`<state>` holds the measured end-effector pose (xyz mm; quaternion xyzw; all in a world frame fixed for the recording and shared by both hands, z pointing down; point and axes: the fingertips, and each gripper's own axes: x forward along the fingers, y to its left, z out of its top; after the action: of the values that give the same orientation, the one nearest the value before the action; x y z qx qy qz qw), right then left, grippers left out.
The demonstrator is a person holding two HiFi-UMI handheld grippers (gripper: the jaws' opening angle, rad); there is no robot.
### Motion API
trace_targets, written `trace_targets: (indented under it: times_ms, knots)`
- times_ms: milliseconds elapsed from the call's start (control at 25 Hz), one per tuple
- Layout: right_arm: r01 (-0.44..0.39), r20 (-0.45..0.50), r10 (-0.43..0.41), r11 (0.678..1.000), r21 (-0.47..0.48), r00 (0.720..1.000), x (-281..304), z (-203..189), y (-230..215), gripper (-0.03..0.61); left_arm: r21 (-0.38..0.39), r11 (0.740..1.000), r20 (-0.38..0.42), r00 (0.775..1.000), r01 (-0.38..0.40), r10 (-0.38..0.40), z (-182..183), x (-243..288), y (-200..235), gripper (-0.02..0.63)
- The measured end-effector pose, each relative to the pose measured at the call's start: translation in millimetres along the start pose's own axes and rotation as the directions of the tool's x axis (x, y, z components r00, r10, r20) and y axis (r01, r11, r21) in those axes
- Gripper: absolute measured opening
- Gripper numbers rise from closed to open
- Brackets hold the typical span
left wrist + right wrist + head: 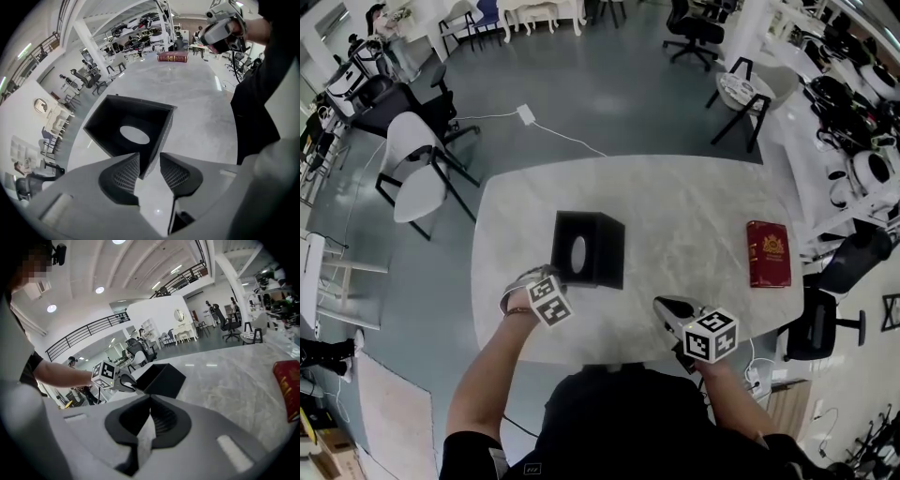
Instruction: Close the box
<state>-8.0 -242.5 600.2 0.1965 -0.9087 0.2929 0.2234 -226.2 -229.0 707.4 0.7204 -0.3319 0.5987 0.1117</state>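
At lower left of the head view, the left gripper [551, 274] sits at the near-left corner of the black box [589, 247], which stands centre-frame on the marble table [694, 202]. Its 2 jaws stand apart with the box's corner wall between them, pads not pressing. The box's top looks open, with a pale oval inside; I can't make out a lid or flap. Lower right, the right gripper [662, 304] hovers clear of the box, jaws together on nothing. At far right lies a red book [768, 253], well apart. The risk I see: nothing is gripped, so a push would likely slide or spin the box on the smooth top rather than close it.
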Motion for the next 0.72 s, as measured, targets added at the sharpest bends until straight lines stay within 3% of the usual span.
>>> trace_targets:
  times_ms: [240,480,720]
  knots:
    - [0.026,0.017,-0.026,0.999,0.036,1.000,-8,-2,-13,0.003,0.223,0.972,0.023,0.997,-0.071,0.067,34,-11,-25,0.203]
    - [0.045,0.036,-0.048,0.997,0.059,0.998,-18,-5,-23,0.003,0.271,0.948,0.113,0.983,-0.169,0.143,88,1,-28,0.215]
    - [0.083,0.039,-0.088,0.991,0.106,0.995,-31,-17,-38,0.003,0.408,0.894,0.101,0.983,-0.183,0.156,112,24,-38,0.239]
